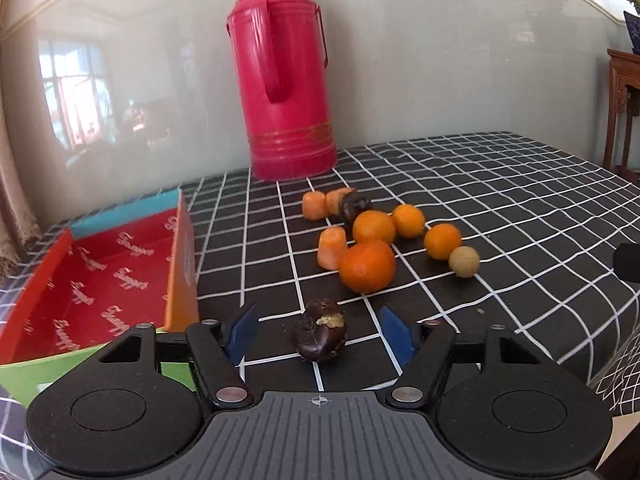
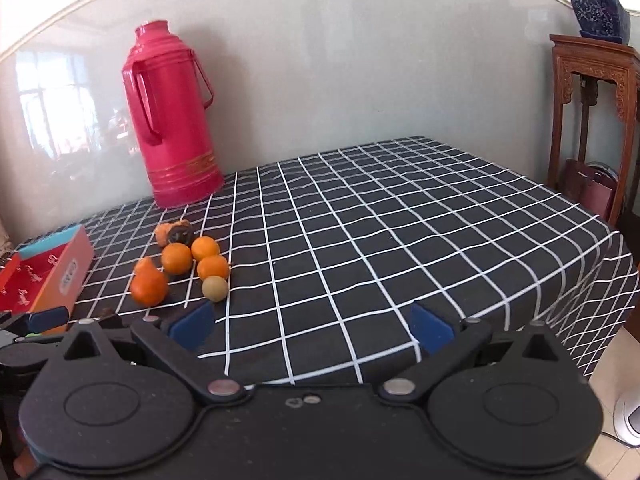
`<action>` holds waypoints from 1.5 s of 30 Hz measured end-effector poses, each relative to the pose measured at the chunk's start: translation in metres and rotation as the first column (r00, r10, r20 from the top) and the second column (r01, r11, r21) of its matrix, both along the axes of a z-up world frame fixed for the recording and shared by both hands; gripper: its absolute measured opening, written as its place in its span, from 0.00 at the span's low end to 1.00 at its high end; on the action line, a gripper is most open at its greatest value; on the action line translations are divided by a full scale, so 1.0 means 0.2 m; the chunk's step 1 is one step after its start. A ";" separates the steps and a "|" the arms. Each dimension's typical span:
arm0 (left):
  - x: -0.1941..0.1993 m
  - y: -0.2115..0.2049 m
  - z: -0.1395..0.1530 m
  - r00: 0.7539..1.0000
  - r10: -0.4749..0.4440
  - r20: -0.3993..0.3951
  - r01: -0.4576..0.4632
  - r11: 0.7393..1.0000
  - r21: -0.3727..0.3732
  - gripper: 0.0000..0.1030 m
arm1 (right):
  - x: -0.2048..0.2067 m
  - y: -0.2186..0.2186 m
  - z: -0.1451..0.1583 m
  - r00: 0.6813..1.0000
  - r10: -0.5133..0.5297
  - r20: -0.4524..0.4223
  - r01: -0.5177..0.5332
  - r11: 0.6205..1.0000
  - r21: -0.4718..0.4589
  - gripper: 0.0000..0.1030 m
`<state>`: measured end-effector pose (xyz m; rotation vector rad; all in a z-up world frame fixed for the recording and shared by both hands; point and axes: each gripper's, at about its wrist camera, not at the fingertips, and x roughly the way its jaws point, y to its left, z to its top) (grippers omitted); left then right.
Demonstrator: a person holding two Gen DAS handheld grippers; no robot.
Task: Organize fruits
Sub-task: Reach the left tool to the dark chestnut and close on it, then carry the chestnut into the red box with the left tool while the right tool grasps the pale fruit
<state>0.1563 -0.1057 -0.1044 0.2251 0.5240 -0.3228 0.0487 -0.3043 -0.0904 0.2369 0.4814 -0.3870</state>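
Note:
A dark brown fruit [image 1: 319, 335] lies on the checked cloth between the open fingers of my left gripper [image 1: 318, 334], which do not touch it. Beyond it sit several oranges [image 1: 367, 266], orange carrot-like pieces [image 1: 332, 247], another dark fruit [image 1: 354, 205] and a pale round fruit [image 1: 464, 261]. A red open box [image 1: 104, 276] stands to the left. My right gripper [image 2: 312, 326] is open and empty over bare cloth, right of the fruit cluster [image 2: 176, 258]. The box [image 2: 44, 276] and the left gripper's blue finger [image 2: 46, 317] show at the left.
A tall pink thermos [image 1: 286, 80] stands at the back against the wall. The table's right edge [image 2: 612, 280] drops off beside a carved wooden stand [image 2: 588, 120] with a blue plant pot [image 2: 598, 12].

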 end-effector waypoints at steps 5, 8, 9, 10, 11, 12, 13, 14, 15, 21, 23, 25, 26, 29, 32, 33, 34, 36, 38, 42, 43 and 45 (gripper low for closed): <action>0.06 0.01 -0.08 0.999 0.004 -0.049 -0.005 1.000 -0.028 0.34 | 0.13 0.00 -0.01 1.000 0.021 -0.007 -0.021 1.000 -0.008 0.95; 0.05 0.02 -0.10 0.999 0.008 -0.039 -0.010 0.999 -0.045 0.33 | 0.18 0.00 0.00 1.000 0.029 0.009 -0.029 0.999 -0.024 0.95; 0.05 0.02 -0.10 0.999 0.007 -0.034 -0.009 0.999 -0.045 0.33 | 0.20 0.01 -0.01 0.999 0.030 0.013 -0.030 0.999 -0.030 0.95; 0.04 0.02 -0.10 0.999 0.009 -0.032 -0.010 0.999 -0.049 0.33 | 0.21 0.01 -0.02 0.999 0.030 0.012 -0.029 0.999 -0.034 0.95; 0.04 0.03 -0.09 1.000 0.014 -0.028 -0.015 0.998 -0.053 0.33 | 0.23 0.01 -0.03 1.000 0.031 0.007 -0.031 0.999 -0.036 0.95; 0.04 0.04 -0.08 1.000 0.020 -0.018 -0.021 0.998 -0.061 0.33 | 0.24 0.01 -0.04 0.999 0.032 -0.001 -0.032 0.999 -0.035 0.95; 0.05 0.04 -0.06 1.000 0.028 -0.007 -0.029 0.997 -0.070 0.33 | 0.25 0.01 -0.05 0.999 0.033 -0.010 -0.034 0.999 -0.031 0.94; 0.04 0.06 -0.04 0.999 0.040 0.009 -0.039 0.996 -0.081 0.33 | 0.26 0.01 -0.06 0.999 0.037 -0.019 -0.037 0.999 -0.024 0.95; 0.04 0.08 -0.01 0.998 0.055 0.030 -0.052 0.994 -0.093 0.33 | 0.27 0.00 -0.07 0.999 0.040 -0.024 -0.041 0.999 -0.017 0.95; 0.04 0.28 0.14 0.964 0.231 0.132 -0.210 0.965 -0.155 0.33 | 0.31 0.03 -0.08 0.997 0.058 -0.048 -0.060 0.997 -0.044 0.95; 0.07 0.37 0.16 0.941 0.311 0.132 -0.291 0.945 -0.150 0.33 | 0.33 0.04 -0.09 0.996 0.070 -0.057 -0.073 0.996 -0.055 0.95; 0.12 0.46 0.14 0.917 0.388 0.091 -0.374 0.917 -0.142 0.33 | 0.35 0.05 -0.09 0.995 0.083 -0.062 -0.088 0.993 -0.073 0.95; 0.15 0.50 0.12 0.904 0.423 0.061 -0.413 0.901 -0.137 0.33 | 0.37 0.05 -0.09 0.994 0.089 -0.067 -0.095 0.992 -0.081 0.95; 0.21 0.61 0.07 0.872 0.487 -0.043 -0.489 0.864 -0.125 0.33 | 0.42 0.07 -0.09 0.991 0.111 -0.077 -0.119 0.987 -0.105 0.95; 0.22 0.68 0.06 0.849 0.524 -0.065 -0.528 0.841 -0.118 0.35 | 0.49 0.09 -0.10 0.986 0.144 -0.080 -0.153 0.981 -0.122 0.93; 0.23 0.69 0.06 0.846 0.529 -0.068 -0.533 0.838 -0.115 0.43 | 0.51 0.09 -0.11 0.984 0.155 -0.083 -0.164 0.980 -0.116 0.89; 0.22 0.70 0.07 0.842 0.535 -0.066 -0.539 0.834 -0.113 0.51 | 0.53 0.10 -0.11 0.983 0.162 -0.087 -0.172 0.979 -0.111 0.82; 0.21 0.72 0.07 0.838 0.543 -0.053 -0.545 0.832 -0.104 0.65 | 0.57 0.10 -0.13 0.980 0.173 -0.099 -0.183 0.977 -0.105 0.64; 0.21 0.73 0.07 0.836 0.546 -0.050 -0.548 0.831 -0.098 0.65 | 0.59 0.10 -0.14 0.977 0.182 -0.107 -0.192 0.977 -0.092 0.59; 0.24 0.78 0.08 0.829 0.558 -0.050 -0.560 0.822 -0.101 0.66 | 0.60 0.13 -0.15 0.973 0.206 -0.103 -0.215 0.972 -0.096 0.40; 0.24 0.79 0.08 0.829 0.557 -0.052 -0.559 0.822 -0.107 0.66 | 0.60 0.14 -0.16 0.972 0.210 -0.101 -0.220 0.970 -0.100 0.37; 0.24 0.79 0.08 0.833 0.551 -0.048 -0.553 0.826 -0.110 0.70 | 0.60 0.16 -0.16 0.969 0.224 -0.101 -0.235 0.966 -0.111 0.31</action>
